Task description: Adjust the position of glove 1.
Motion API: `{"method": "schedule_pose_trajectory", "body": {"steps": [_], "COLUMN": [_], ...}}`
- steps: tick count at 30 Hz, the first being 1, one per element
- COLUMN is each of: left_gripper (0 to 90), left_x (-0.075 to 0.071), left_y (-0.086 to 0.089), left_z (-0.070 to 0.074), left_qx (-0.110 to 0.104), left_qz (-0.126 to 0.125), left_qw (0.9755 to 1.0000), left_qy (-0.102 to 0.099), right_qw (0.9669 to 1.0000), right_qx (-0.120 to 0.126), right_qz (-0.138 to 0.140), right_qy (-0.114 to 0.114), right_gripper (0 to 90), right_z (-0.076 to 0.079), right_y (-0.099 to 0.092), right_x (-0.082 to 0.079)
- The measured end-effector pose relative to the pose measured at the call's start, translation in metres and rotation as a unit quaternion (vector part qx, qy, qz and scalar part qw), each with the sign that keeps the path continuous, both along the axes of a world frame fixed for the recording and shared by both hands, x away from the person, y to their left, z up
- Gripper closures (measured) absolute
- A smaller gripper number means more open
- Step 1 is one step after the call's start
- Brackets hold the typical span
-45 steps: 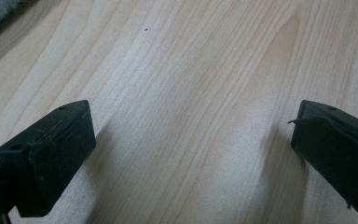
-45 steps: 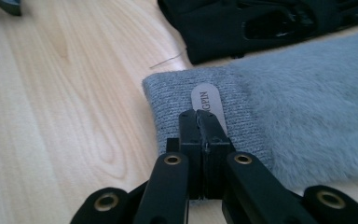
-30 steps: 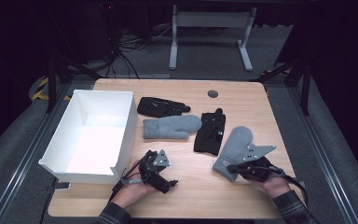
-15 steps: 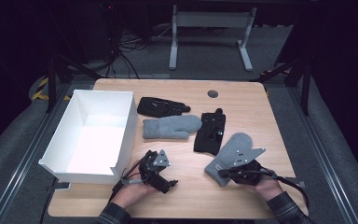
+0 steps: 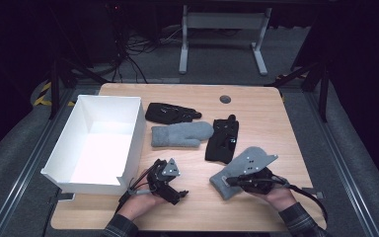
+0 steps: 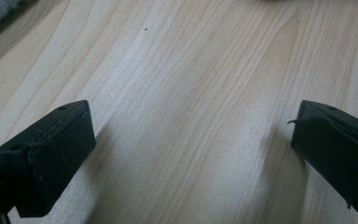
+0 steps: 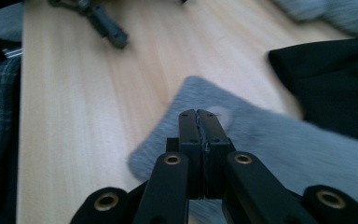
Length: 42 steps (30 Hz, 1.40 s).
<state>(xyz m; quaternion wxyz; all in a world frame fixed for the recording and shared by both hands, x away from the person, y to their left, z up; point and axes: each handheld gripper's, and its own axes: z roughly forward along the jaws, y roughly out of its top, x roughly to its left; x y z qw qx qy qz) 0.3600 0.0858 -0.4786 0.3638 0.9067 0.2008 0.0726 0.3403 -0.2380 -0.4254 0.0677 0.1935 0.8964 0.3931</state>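
Observation:
My right gripper (image 5: pixel 234 180) is shut on the near edge of a grey mitten (image 5: pixel 219 184) at the front right of the table (image 5: pixel 276 123). In the right gripper view the jaws are pressed together (image 7: pixel 198 115) over the grey mitten (image 7: pixel 279 144). My left gripper (image 5: pixel 177 192) rests at the front middle, beside the white box (image 5: pixel 133 143). Its jaws stand wide apart (image 6: pixel 191 140) over bare wood with nothing between them. A second grey mitten (image 5: pixel 180 134) lies mid-table, with one black glove (image 5: pixel 170 112) behind it and another black glove (image 5: pixel 223 139) to its right.
The open white box takes up the left side of the table and looks empty inside. A round dark grommet (image 5: pixel 225 99) sits near the far edge. A black glove (image 7: pixel 331 84) lies close to the right of the held mitten.
The right gripper has dragged the grey mitten leftward and toward the near edge. The left gripper has stayed where it was.

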Motion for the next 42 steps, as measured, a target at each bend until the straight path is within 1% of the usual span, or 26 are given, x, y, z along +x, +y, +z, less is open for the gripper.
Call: {"method": "schedule_pose_trajectory", "body": {"steps": [1,2,3,4,6,7,8,11,14,17,18,19,20,21,22,23,24,26,30,32,35,36,38,40,41,42], "left_gripper": [0.1,0.1,0.1,0.1,0.1,0.1,0.1,0.0,0.0,0.0,0.0,0.0,0.0,0.0,0.0,0.0,0.0,0.0,0.0,0.0,0.0,0.0,0.0,0.0,0.0,0.0], "left_x": [0.000,0.000,0.000,0.000,0.000,0.000,0.000,0.000,0.000,0.000,0.000,0.000,0.000,0.000,0.000,0.000,0.000,0.000,0.000,0.000,0.000,0.000,0.000,0.000,0.000,0.000], "left_y": [0.000,0.000,0.000,0.000,0.000,0.000,0.000,0.000,-0.001,-0.001,0.000,-0.001,-0.001,-0.001,0.000,0.000,-0.001,0.000,0.000,0.000,0.000,0.000,0.000,0.000,0.000,0.000], "left_z": [0.000,0.000,0.000,0.000,0.000,0.000,0.000,0.000,0.000,0.000,0.000,0.000,0.000,0.000,0.000,0.000,0.000,0.000,0.000,0.000,0.000,0.000,0.000,0.000,0.000,0.000], "left_qx": [0.000,0.000,0.000,0.000,0.000,0.000,0.000,0.000,0.000,0.000,0.000,0.000,0.000,0.000,0.000,0.000,0.000,0.000,0.000,0.000,0.000,0.000,0.000,0.000,0.000,0.000], "left_qz": [0.000,0.000,0.000,0.000,0.000,0.000,0.000,0.001,0.001,0.001,0.001,0.001,0.001,0.001,0.001,0.001,0.001,0.001,0.001,0.000,0.000,0.000,0.000,0.000,0.000,0.000], "left_qw": [1.0000,1.0000,1.0000,1.0000,1.0000,1.0000,1.0000,1.0000,1.0000,1.0000,1.0000,1.0000,1.0000,1.0000,1.0000,1.0000,1.0000,1.0000,1.0000,1.0000,1.0000,1.0000,1.0000,1.0000,1.0000,1.0000], "left_qy": [0.000,0.000,0.000,0.000,0.000,0.000,0.000,0.000,0.000,0.000,0.000,0.000,0.000,0.000,0.000,0.000,0.000,0.000,0.000,0.000,0.000,0.000,0.000,0.000,0.000,0.000], "right_qw": [0.9999,0.9999,0.9990,0.9983,0.9967,0.9967,0.9949,0.9927,0.9912,0.9906,0.9907,0.9907,0.9903,0.9903,0.9903,0.9903,0.9899,0.9897,0.9903,0.9915,0.9922,0.9932,0.9935,0.9945,0.9945,0.9949], "right_qx": [-0.001,-0.001,-0.008,-0.008,-0.018,-0.018,-0.025,-0.023,-0.023,-0.023,-0.032,-0.032,-0.049,-0.049,-0.044,-0.044,-0.041,-0.040,-0.041,-0.038,-0.035,-0.033,-0.033,-0.025,-0.025,-0.029], "right_qz": [-0.011,-0.011,-0.038,-0.051,-0.073,-0.073,-0.093,-0.115,-0.128,-0.132,-0.131,-0.131,-0.130,-0.130,-0.132,-0.132,-0.135,-0.137,-0.132,-0.124,-0.118,-0.109,-0.107,-0.099,-0.098,-0.094], "right_qy": [-0.007,-0.007,-0.024,-0.028,-0.031,-0.031,-0.029,-0.027,-0.027,-0.027,-0.018,-0.018,-0.004,-0.004,0.005,0.005,0.010,0.010,0.013,0.018,0.021,0.022,0.021,0.023,0.026,0.023], "right_gripper": [90.0,90.0,90.0,90.0,90.0,90.0,90.0,90.0,90.0,90.0,90.0,90.0,90.0,90.0,90.0,90.0,90.0,90.0,90.0,90.0,90.0,90.0,90.0,90.0,90.0,90.0], "right_z": [0.003,0.003,0.008,0.009,0.006,0.006,0.003,-0.001,-0.003,-0.005,-0.009,-0.009,-0.019,-0.019,-0.024,-0.024,-0.024,-0.025,-0.025,-0.025,-0.025,-0.026,-0.026,-0.027,-0.027,-0.027], "right_y": [-0.005,-0.005,-0.018,-0.024,-0.035,-0.035,-0.048,-0.061,-0.069,-0.071,-0.069,-0.069,-0.066,-0.066,-0.065,-0.065,-0.066,-0.066,-0.064,-0.059,-0.054,-0.049,-0.046,-0.040,-0.038,-0.034], "right_x": [0.003,0.003,0.012,0.016,0.025,0.025,0.034,0.040,0.044,0.047,0.049,0.049,0.052,0.052,0.053,0.053,0.052,0.051,0.046,0.038,0.033,0.029,0.027,0.024,0.024,0.022]}}
